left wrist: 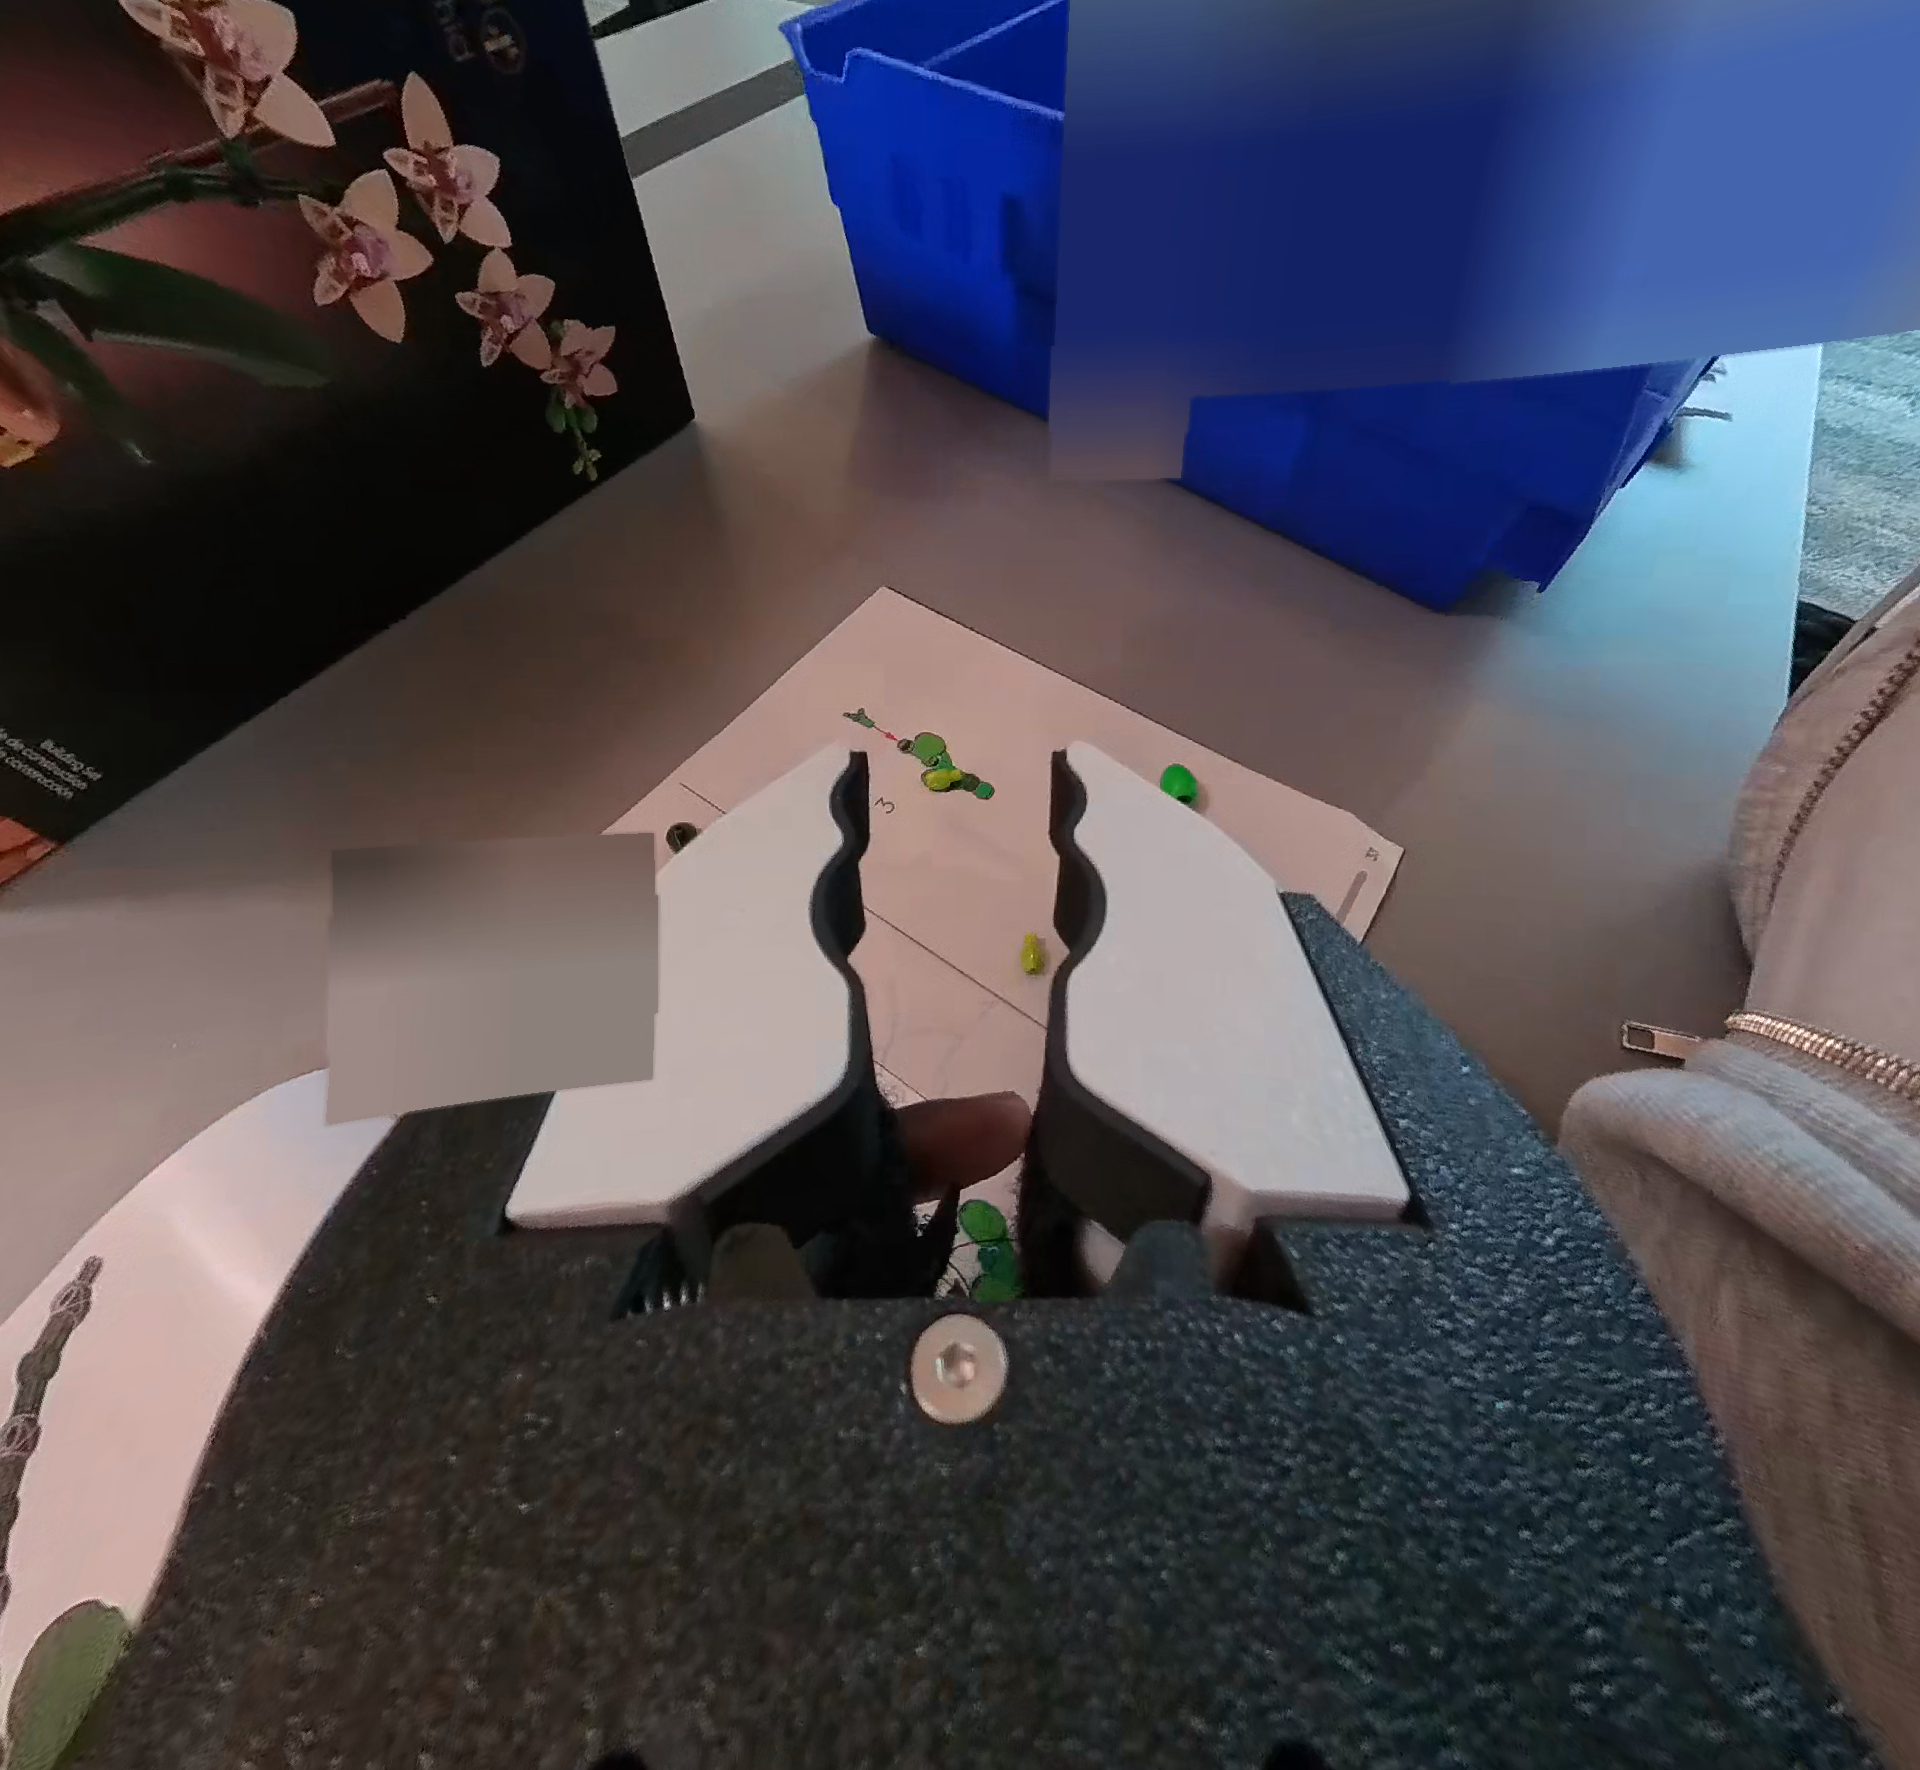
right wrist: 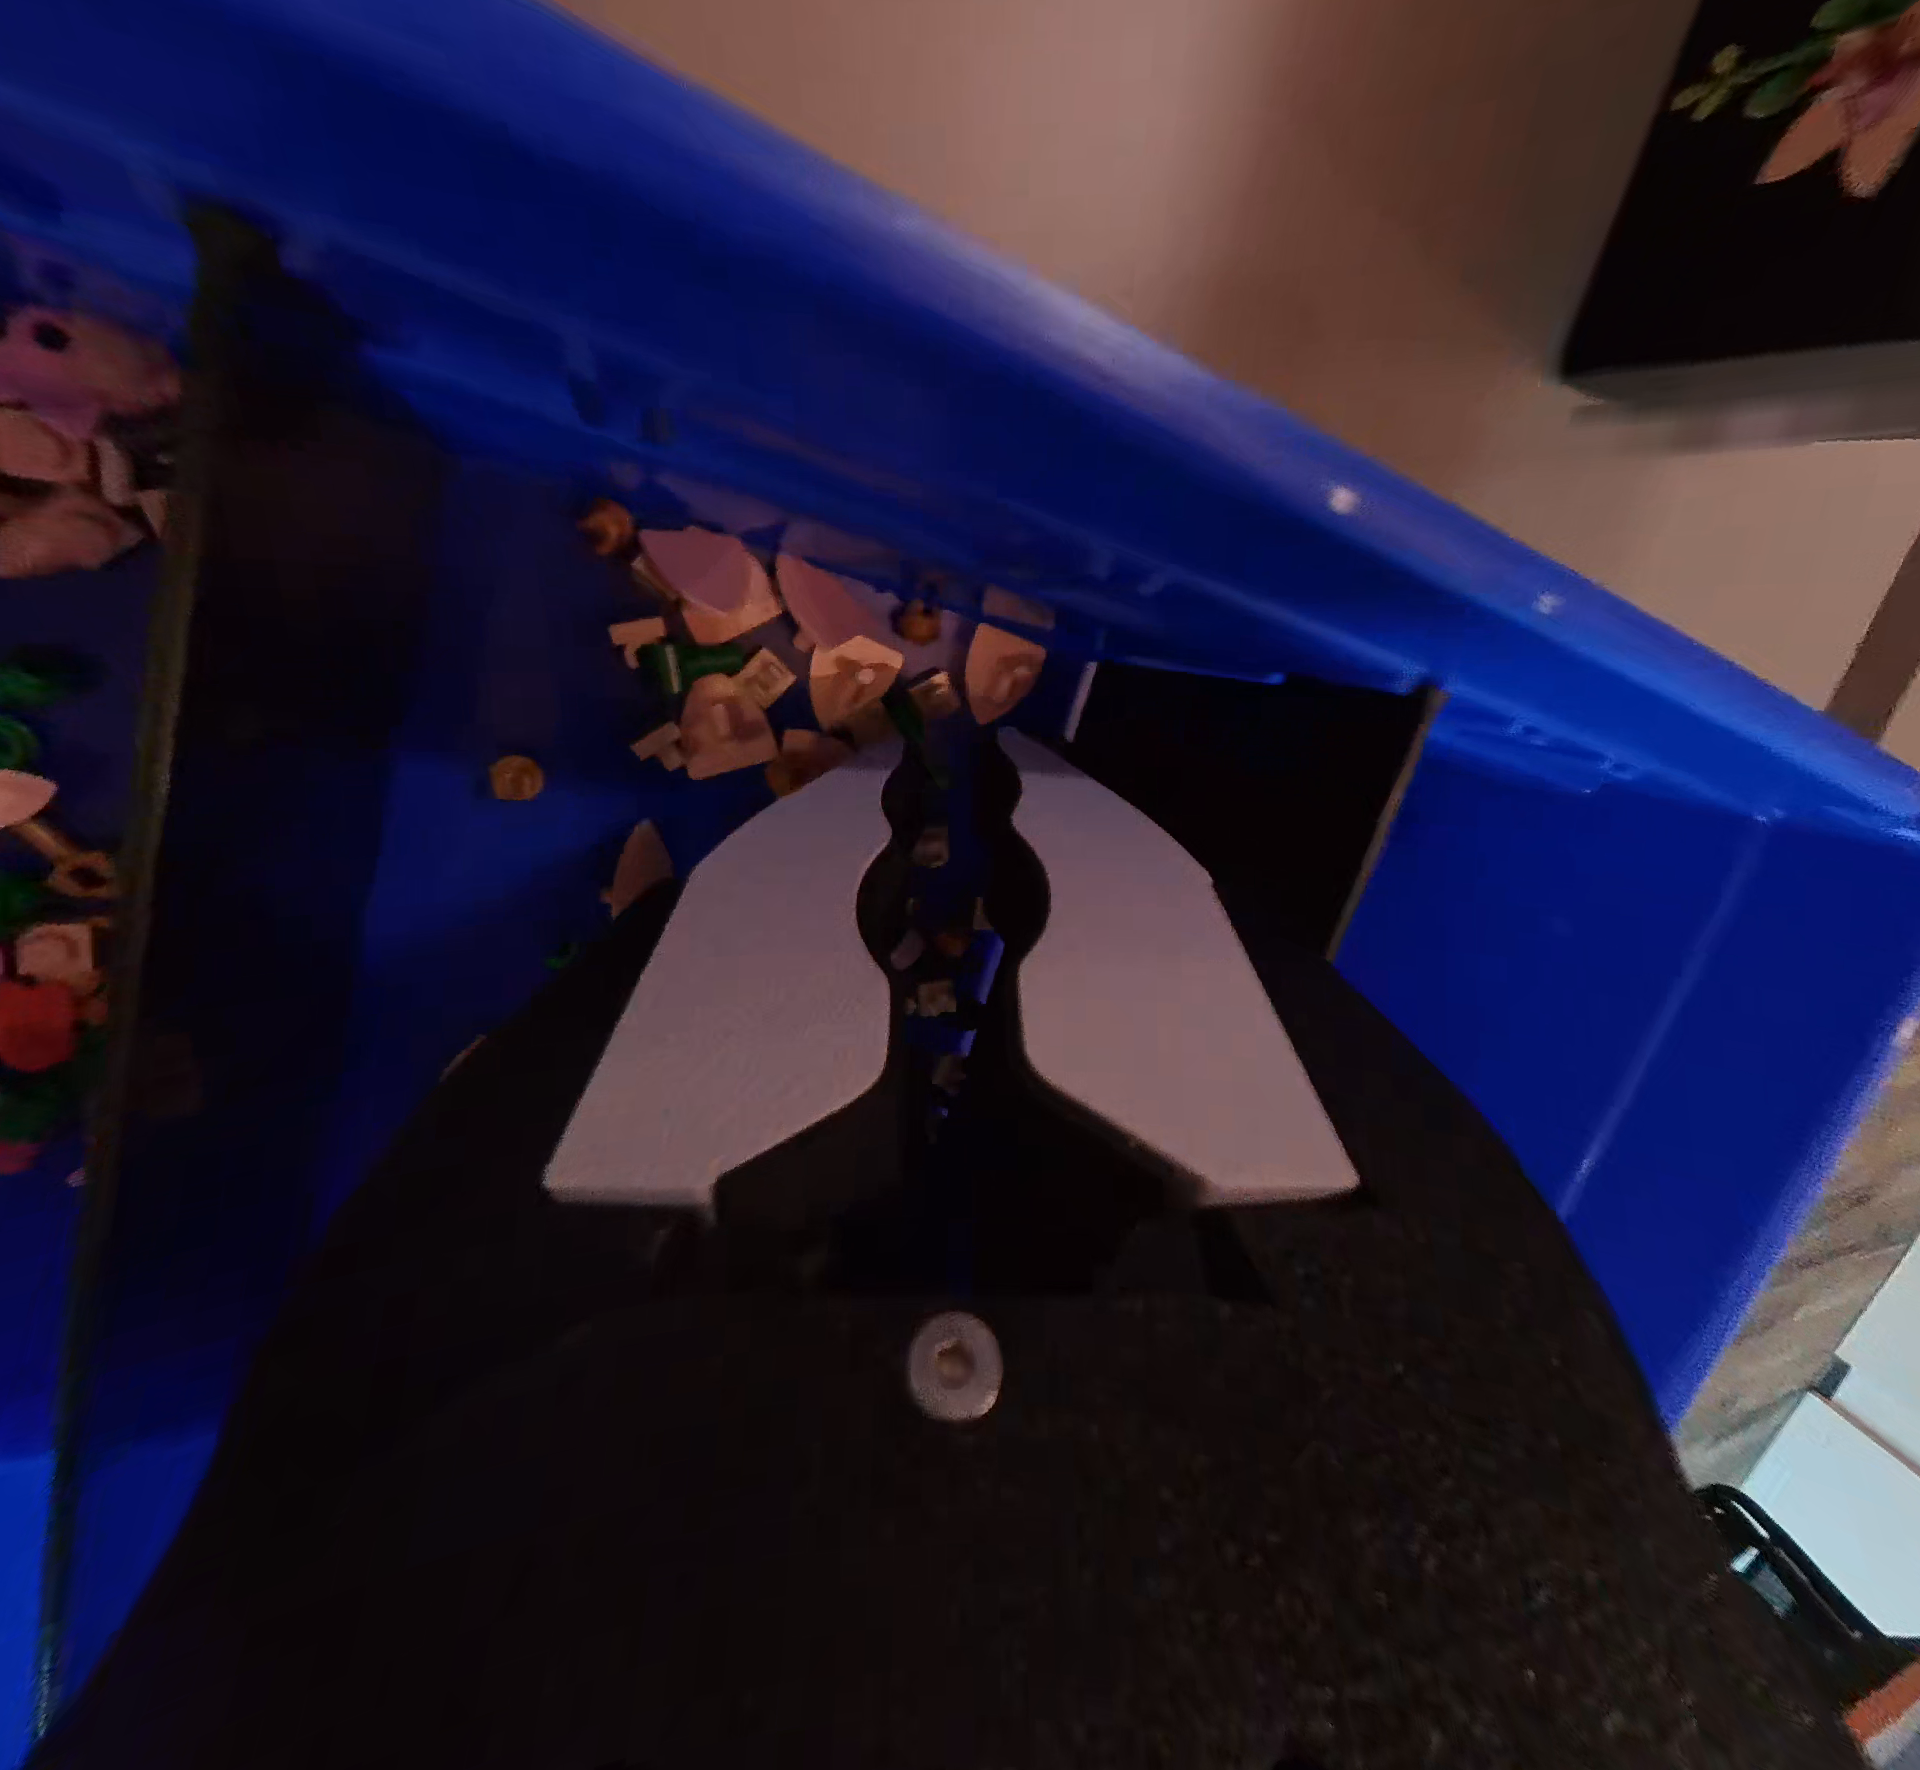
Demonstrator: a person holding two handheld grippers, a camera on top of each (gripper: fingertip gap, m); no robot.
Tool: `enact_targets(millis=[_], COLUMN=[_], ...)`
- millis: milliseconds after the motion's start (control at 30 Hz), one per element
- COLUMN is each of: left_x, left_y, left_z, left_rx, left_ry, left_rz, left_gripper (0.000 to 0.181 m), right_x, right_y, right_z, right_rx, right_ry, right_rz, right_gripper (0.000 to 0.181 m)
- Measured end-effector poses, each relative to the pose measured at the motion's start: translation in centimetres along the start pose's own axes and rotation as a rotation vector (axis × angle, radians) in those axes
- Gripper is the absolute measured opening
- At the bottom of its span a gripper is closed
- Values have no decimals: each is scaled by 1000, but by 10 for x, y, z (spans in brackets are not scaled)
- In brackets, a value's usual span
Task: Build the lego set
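Note:
My left gripper [left wrist: 956, 764] is open and empty, held above an open instruction page [left wrist: 1278, 847] on the grey table. A green Lego piece [left wrist: 1179, 782] lies on the page just right of the right fingertip. A small lime piece [left wrist: 1030, 953] lies between the fingers. My right gripper [right wrist: 951, 749] reaches down inside the blue bin [right wrist: 727, 349], its jaws almost together. Its tips are at a pile of white, pink, green and tan Lego pieces [right wrist: 831, 671]. A thin green piece [right wrist: 912, 718] sits at the tips; I cannot tell whether it is held.
The dark Lego box [left wrist: 312, 266] with orchid pictures stands at the left, also in the right wrist view [right wrist: 1766, 214]. The blue bin [left wrist: 935, 214] stands behind the page. A black divider [right wrist: 291, 577] splits the bin; more pieces [right wrist: 52, 494] lie beyond it. A person's grey sleeve [left wrist: 1818, 889] is at the right. Left tips to right tips: about 25 cm.

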State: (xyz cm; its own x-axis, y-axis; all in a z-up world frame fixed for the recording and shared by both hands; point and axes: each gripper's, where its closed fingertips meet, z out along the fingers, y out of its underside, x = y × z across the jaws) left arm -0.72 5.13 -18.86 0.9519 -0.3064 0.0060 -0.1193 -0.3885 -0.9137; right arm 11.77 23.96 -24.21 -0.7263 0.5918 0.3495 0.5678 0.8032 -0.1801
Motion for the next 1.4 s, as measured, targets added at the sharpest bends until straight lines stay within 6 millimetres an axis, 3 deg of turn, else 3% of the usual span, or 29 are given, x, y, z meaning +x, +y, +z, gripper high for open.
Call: enact_targets(millis=[133,367,467,567,633,700,933,1067,1200,1400], left_x=[0,-3,-5,-4,-3,0,2,-2,-2,-5], left_y=[1,6,4,1,1,1,-5,-1,4,10], left_z=[1,-1,-3,-6,-9,-13,-31,-32,-27,-22], left_rx=[6,8,18,35,45,59,88,98,76,47], left_ry=[7,8,7,11,17,25,21,9,15,20], left_rz=[0,-23,-20,-16,-14,-5,52,9,-10,-34], left_gripper=[32,32,32,32,32,32,32,32,32,32], right_x=[-3,0,7,15,15,10,-3,7,3,4], right_y=[9,8,6,-2,-17,-28,6,0,4,2], right_z=[9,7,-14,-47,-69,-75,-8,0,13,13], right_rx=[-63,-17,34,88,150,164,-97,-71,-102,-71], right_ry=[-2,23,72,167,207,201,36,78,37,22], right_rz=[-22,17,103,195,255,243,79,77,47,100], right_gripper=[6,0,0,0,0,0,15,13,4,2])
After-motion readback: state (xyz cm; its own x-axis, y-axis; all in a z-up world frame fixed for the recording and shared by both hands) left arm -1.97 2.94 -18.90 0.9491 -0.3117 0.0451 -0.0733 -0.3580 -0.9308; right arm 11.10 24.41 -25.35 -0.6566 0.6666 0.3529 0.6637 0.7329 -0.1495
